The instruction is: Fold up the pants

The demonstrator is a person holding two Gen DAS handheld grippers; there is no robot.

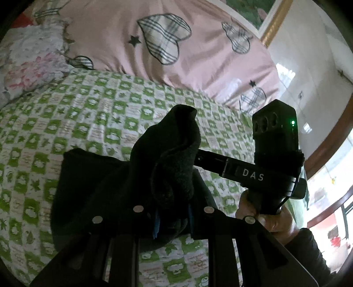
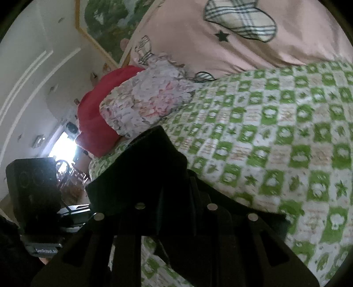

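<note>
The black pants (image 1: pixel 106 183) are bunched and lifted above the green-and-white checked bedspread (image 1: pixel 72 119). My left gripper (image 1: pixel 172 212) is shut on a thick fold of the pants that sticks up between its fingers. The right gripper (image 1: pixel 264 174) shows in the left wrist view at the right, held by a hand, its fingers reaching into the same bundle. In the right wrist view my right gripper (image 2: pixel 174 209) is shut on a black edge of the pants (image 2: pixel 143 174), which covers its fingertips. The left gripper's body (image 2: pixel 35 194) shows at the far left.
A pink quilt with plaid hearts (image 1: pixel 154 44) lies at the bed's far side. A floral pillow (image 2: pixel 143 99) and a red cushion (image 2: pixel 94 123) sit at the head. A framed picture (image 2: pixel 106 19) hangs on the white wall. Bedspread (image 2: pixel 275 136) spreads to the right.
</note>
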